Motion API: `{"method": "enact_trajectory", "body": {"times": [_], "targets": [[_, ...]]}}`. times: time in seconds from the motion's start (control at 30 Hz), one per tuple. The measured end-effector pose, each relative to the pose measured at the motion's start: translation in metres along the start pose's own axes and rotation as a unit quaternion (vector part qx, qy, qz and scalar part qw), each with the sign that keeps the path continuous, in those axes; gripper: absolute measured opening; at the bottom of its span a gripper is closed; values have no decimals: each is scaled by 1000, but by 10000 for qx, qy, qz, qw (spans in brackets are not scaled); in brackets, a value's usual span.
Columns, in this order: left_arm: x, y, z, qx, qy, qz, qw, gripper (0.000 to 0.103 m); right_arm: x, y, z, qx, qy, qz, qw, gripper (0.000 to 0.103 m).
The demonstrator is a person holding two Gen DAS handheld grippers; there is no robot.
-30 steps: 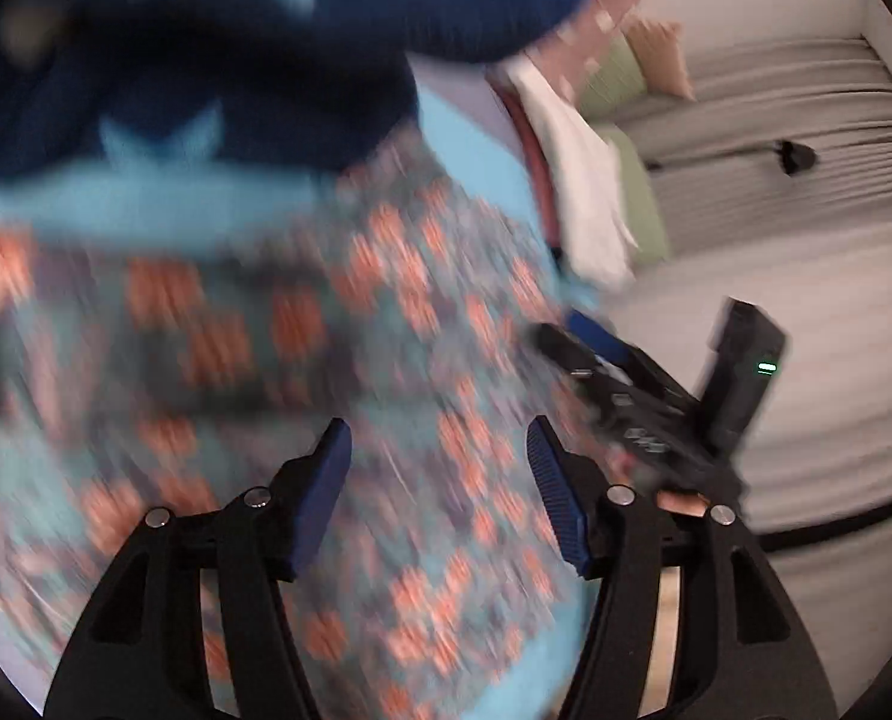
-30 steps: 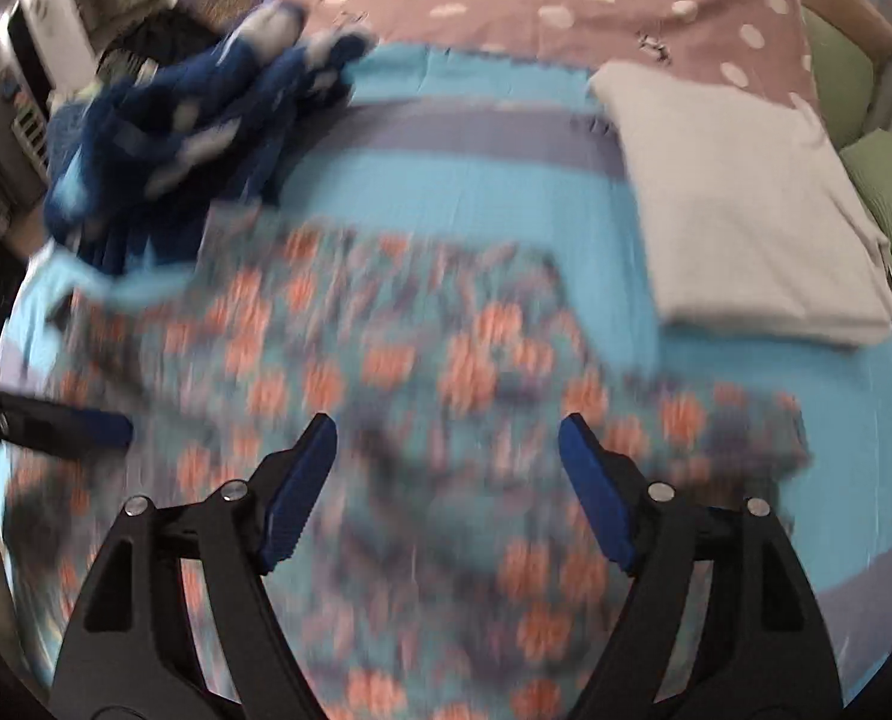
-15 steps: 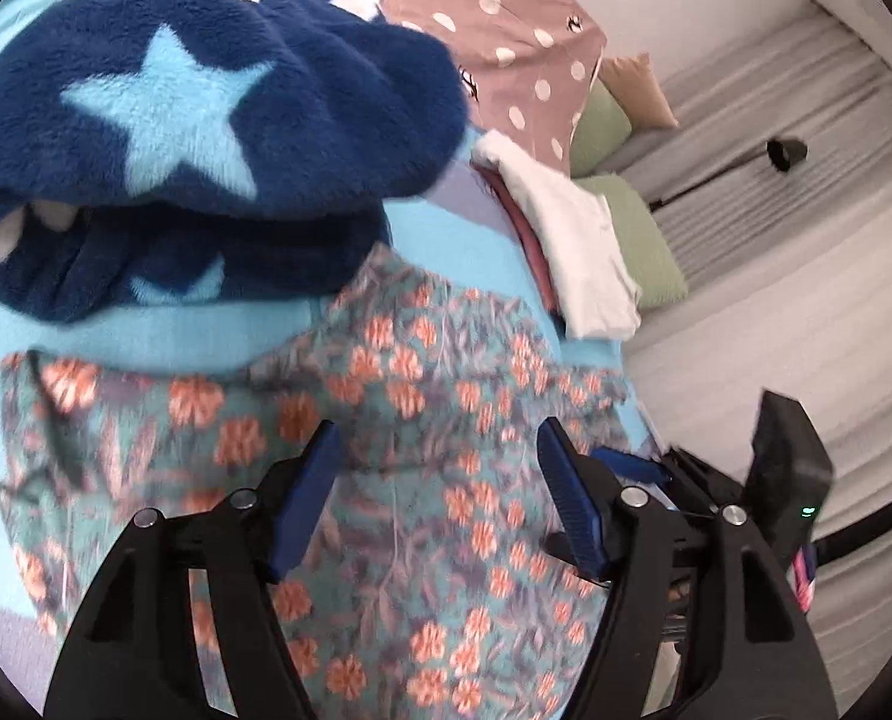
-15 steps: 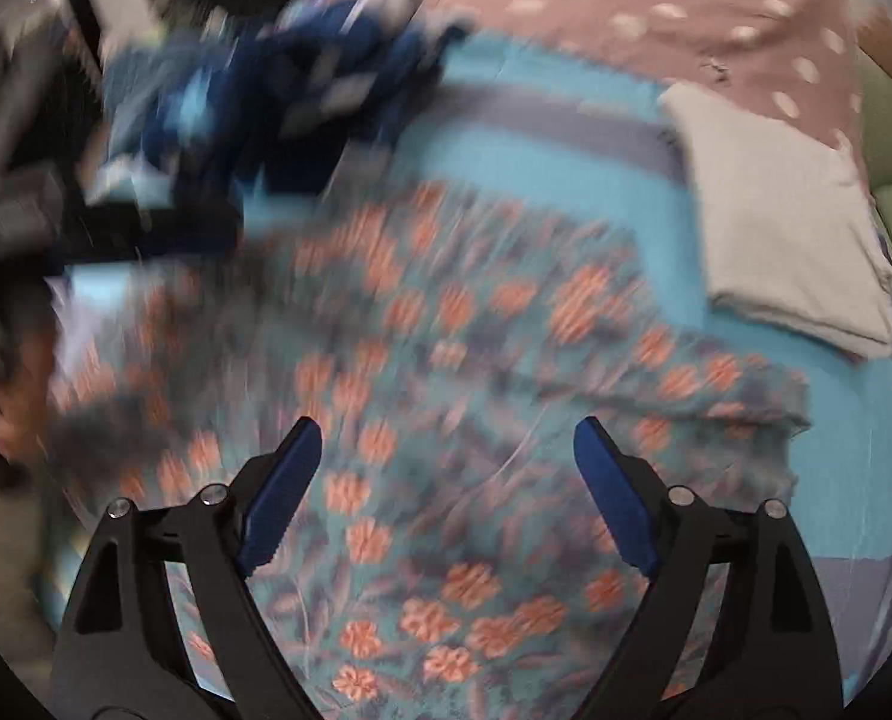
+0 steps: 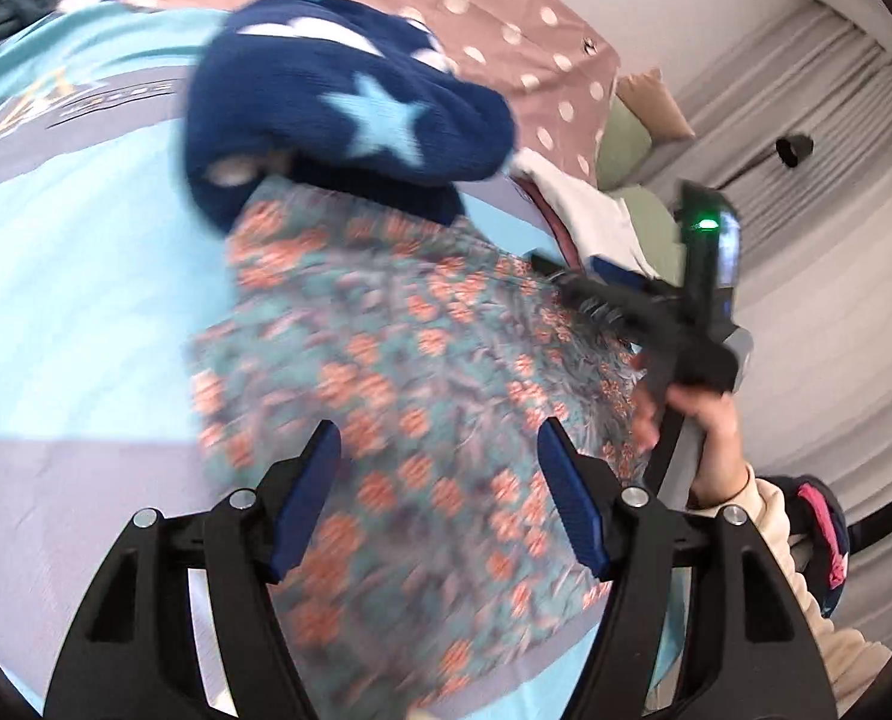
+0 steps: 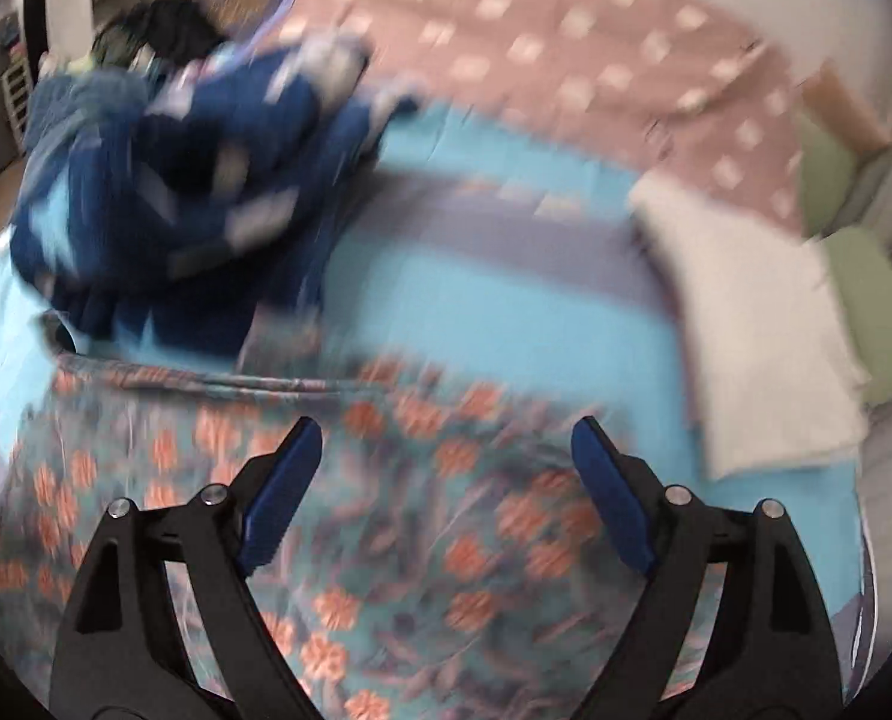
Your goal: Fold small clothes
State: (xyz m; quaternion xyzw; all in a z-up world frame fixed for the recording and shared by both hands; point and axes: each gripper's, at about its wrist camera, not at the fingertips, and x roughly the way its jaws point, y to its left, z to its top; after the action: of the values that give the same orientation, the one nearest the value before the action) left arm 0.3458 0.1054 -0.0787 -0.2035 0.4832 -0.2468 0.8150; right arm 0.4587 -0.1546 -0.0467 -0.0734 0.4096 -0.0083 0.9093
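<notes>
A teal garment with orange flowers (image 5: 422,372) lies spread on the blue and grey striped bedcover (image 5: 74,276). It also shows in the right wrist view (image 6: 422,516), blurred. My left gripper (image 5: 440,450) is open and empty, hovering over the garment's near part. My right gripper (image 6: 446,444) is open and empty above the garment's other side. The right gripper also shows in the left wrist view (image 5: 571,276), held by a hand at the garment's far right edge.
A dark blue fleece with pale stars (image 5: 338,114) is heaped behind the garment and also shows in the right wrist view (image 6: 182,192). A folded white cloth (image 6: 757,330) lies at right. A pink dotted blanket (image 6: 565,42) and green pillows (image 6: 877,312) sit beyond.
Both grippers have stayed open and pulled back over the floral garment. The left view has swung left, showing more bedcover. The right gripper has lifted at the garment's right edge.
</notes>
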Motion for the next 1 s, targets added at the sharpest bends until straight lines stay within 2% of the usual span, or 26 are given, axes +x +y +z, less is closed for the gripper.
{"method": "enact_trajectory", "body": {"times": [0.07, 0.13, 0.23, 0.33, 0.37, 0.43, 0.47, 0.5, 0.53, 0.6, 0.7, 0.77, 0.83, 0.93, 1.0], "targets": [[-12, 17, -9, -207, -118, 174, 9996, 69, -14, -4, -2, -66, -134, -102, 9998, 88], [-21, 35, -17, -460, -169, 230, 9985, 69, -25, -6, -11, -289, -72, -193, 9994, 87], [-24, 64, -32, -977, -94, 38, 9952, 69, -31, -14, -34, -395, 116, -186, 9990, 87], [-22, 88, -48, -1463, 81, -332, 9887, 69, -39, -28, -64, -140, 411, 12, 9991, 88], [-20, 93, -52, -1637, 153, -551, 9848, 69, -43, -32, -72, -51, 496, 95, 9987, 88], [-16, 103, -59, -2033, 183, -1233, 9711, 69, -51, -32, -93, 129, 669, 485, 9965, 88], [-11, 108, -64, -2321, 264, -1686, 9576, 69, -55, -32, -100, 212, 862, 737, 9933, 88], [-7, 109, -68, -2481, 321, -1924, 9489, 69, -60, -32, -110, 309, 925, 938, 9908, 88], [-6, 108, -71, -2538, 314, -1997, 9459, 69, -65, -30, -117, 383, 959, 1054, 9891, 88], [-8, 101, -73, -2399, 189, -1828, 9532, 70, -74, -28, -130, 557, 990, 1234, 9858, 88], [-6, 94, -72, -2377, 235, -1793, 9544, 75, -79, -25, -145, 716, 1099, 1477, 9803, 89], [-4, 89, -70, -2333, 300, -1776, 9556, 81, -75, -23, -147, 700, 1153, 1455, 9801, 90], [-2, 87, -69, -2241, 461, -1637, 9596, 83, -73, -21, -152, 659, 1128, 1420, 9812, 91], [6, 67, -65, -1757, 954, -1244, 9719, 83, -73, -16, -155, 627, 1061, 1443, 9818, 95], [10, 62, -65, -1696, 1246, -1296, 9690, 83, -73, -15, -157, 609, 1025, 1461, 9821, 96]]}}
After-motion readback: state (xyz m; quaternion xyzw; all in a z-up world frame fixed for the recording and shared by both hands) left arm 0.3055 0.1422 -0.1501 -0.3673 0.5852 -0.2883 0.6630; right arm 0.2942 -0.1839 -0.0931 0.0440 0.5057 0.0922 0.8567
